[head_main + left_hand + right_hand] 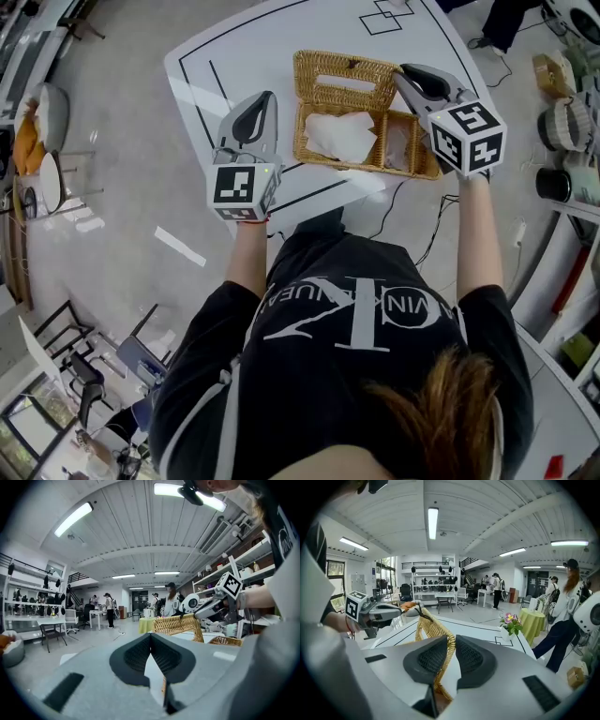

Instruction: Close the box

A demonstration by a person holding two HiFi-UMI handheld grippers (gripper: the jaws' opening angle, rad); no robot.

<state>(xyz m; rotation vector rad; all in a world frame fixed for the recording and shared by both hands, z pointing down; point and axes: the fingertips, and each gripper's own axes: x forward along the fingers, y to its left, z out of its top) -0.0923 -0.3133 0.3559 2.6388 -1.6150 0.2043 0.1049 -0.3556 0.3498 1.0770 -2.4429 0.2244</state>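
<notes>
Standing on a white table (253, 56) marked with black lines, the wicker box (300, 131) has its lid (342, 73) raised at the far side. The right gripper (451, 644) pinches the lid's right edge between narrowly parted jaws. The left gripper (151, 637), jaws together and empty, hovers left of the box. Strip lights (432, 522) cross a ribbed ceiling (487, 508); people (562, 616) stand among desks (445, 595) beyond.
</notes>
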